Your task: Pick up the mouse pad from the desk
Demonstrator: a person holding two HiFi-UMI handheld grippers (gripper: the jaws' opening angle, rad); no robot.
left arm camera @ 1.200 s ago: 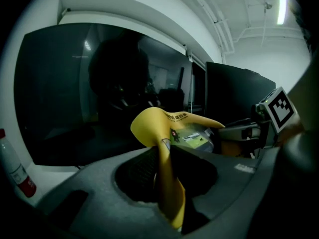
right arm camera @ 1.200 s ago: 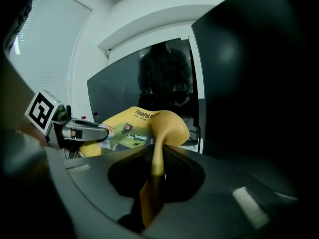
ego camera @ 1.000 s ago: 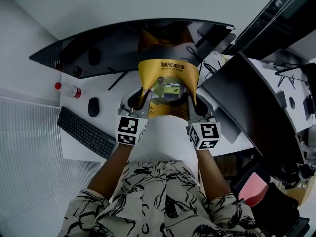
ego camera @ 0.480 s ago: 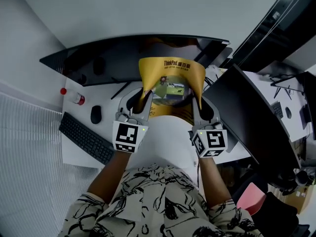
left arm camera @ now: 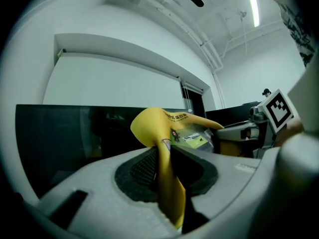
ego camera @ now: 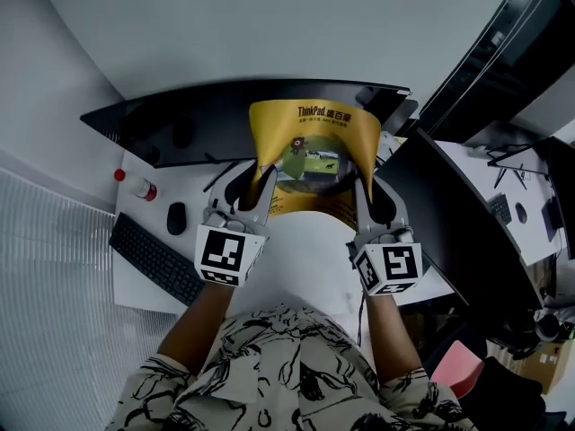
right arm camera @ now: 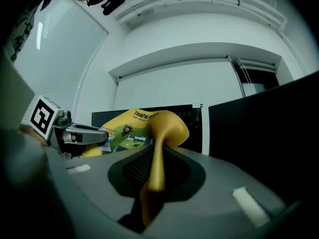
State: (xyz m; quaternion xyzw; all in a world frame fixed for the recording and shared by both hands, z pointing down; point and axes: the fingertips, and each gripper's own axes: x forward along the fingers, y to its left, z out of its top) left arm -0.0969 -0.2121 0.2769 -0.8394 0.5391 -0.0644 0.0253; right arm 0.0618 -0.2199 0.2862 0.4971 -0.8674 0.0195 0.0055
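Left tool (ego camera: 259, 182), right tool (ego camera: 361, 187), mouse pad (ego camera: 314, 131) edges hidden

Office: white desk (ego camera: 131, 291), keyboard (ego camera: 154, 259) and mouse (ego camera: 177, 217) at left, wide monitor (ego camera: 180, 119) far, second monitor (ego camera: 458, 227) right.

White desk (ego camera: 130, 287), seen from the head view. A black keyboard (ego camera: 154, 259) sits at the left end, skewed to the front edge. A black mouse (ego camera: 177, 217) is just past the keyboard's far side, not touching it. A clear bottle with red cap (ego camera: 137, 185) is further back-left; can't tell if it's upright or lying down. A wide curved monitor (ego camera: 180, 124) spans the rear, with the bottle near its left end. There's a thin dark stick or cable (ego camera: 221, 176) in front of that screen, can't tell which. A second dark monitor (ego camera: 449, 214) is at the right end, angled inward. The middle of the desk is hidden.
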